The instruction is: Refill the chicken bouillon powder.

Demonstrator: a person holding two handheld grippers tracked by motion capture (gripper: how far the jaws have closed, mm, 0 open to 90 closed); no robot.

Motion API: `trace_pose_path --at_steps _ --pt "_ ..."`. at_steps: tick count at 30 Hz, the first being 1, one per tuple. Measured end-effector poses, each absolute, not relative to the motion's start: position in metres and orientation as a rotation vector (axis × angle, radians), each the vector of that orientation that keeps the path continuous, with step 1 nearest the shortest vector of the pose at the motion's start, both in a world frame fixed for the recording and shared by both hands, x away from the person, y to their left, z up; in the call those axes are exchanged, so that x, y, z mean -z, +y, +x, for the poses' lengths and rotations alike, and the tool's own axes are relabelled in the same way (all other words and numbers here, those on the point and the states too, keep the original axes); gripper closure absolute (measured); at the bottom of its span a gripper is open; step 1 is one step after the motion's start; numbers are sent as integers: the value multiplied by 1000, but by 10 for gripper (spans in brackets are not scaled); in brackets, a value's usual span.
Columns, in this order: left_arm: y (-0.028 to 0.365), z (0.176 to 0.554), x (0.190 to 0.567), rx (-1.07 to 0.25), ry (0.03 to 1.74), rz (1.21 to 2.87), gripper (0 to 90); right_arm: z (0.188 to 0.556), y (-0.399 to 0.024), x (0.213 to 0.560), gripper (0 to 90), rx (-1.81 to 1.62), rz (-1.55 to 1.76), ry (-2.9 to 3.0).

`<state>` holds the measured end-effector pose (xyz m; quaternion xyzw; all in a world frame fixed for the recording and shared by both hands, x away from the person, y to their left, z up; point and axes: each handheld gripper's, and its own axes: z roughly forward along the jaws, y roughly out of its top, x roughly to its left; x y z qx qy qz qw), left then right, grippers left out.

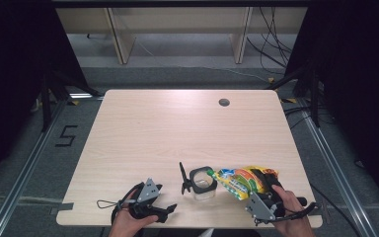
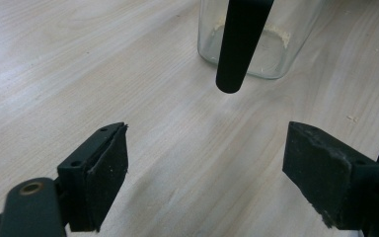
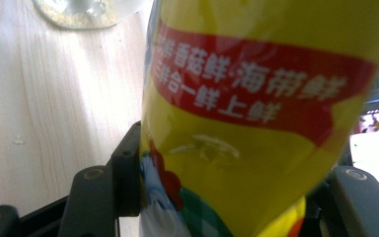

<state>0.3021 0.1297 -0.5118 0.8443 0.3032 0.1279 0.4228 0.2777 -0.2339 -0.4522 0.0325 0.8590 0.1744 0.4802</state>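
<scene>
A clear glass jar point(image 1: 202, 183) with a dark rim stands near the table's front edge. The jar point(image 2: 288, 47) is seen again in the left gripper view, and its base point(image 3: 84, 12) in the right gripper view. A slim black rod point(image 1: 183, 177) rises just left of it and crosses the jar in the left gripper view as a dark rod point(image 2: 239, 44). My right gripper point(image 1: 268, 183) is shut on a yellow snack bag point(image 1: 242, 180) that lies tilted, with its far end at the jar's mouth. The bag point(image 3: 256, 123) carries a red band. My left gripper point(image 1: 168, 210) is open and holds nothing.
The light wooden table point(image 1: 177, 128) has a round cable hole point(image 1: 223, 102) at the back right. Dark floor, metal rails and loose cables surround it. Wooden shelf legs stand beyond the far edge.
</scene>
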Motion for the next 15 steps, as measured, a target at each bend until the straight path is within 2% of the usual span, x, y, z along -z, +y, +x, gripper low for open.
trace_pose_path --at_steps 10,15 --pt "131 303 512 -328 759 2117 171 281 -218 454 407 -195 -152 2037" --pt "129 303 514 -313 783 2103 171 279 -213 453 407 -116 -164 2040"
